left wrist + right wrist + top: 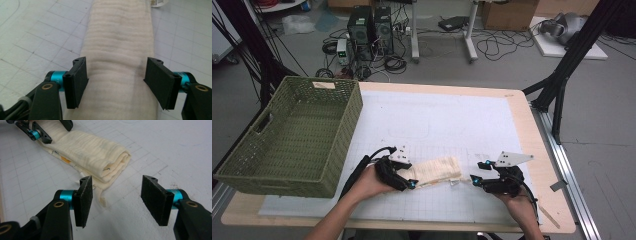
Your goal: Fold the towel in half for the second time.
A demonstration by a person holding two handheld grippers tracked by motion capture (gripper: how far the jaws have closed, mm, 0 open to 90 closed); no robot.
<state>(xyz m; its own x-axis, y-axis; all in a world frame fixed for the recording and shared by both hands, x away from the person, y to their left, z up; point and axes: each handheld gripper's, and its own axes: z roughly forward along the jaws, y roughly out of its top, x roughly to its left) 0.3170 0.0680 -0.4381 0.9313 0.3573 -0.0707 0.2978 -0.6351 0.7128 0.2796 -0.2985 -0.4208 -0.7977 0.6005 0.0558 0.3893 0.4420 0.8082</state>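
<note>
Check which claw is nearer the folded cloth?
Left. The left claw straddles the folded cloth at one end, jaws open. The right claw sits open just short of the cloth's other end.

Bystanders around the table
A green woven basket [287,135] sits just left of the left gripper [411,184]; computer towers [371,30] and tangled cables [502,47] lie well beyond it.

Left gripper [115,77] with jaws spread wide, one black pad either side of a folded cream cloth [120,50], neither clearly pressing it. Cloth running away up a white gridded mat [37,37]; small printed tag [157,2] near far end.
</note>
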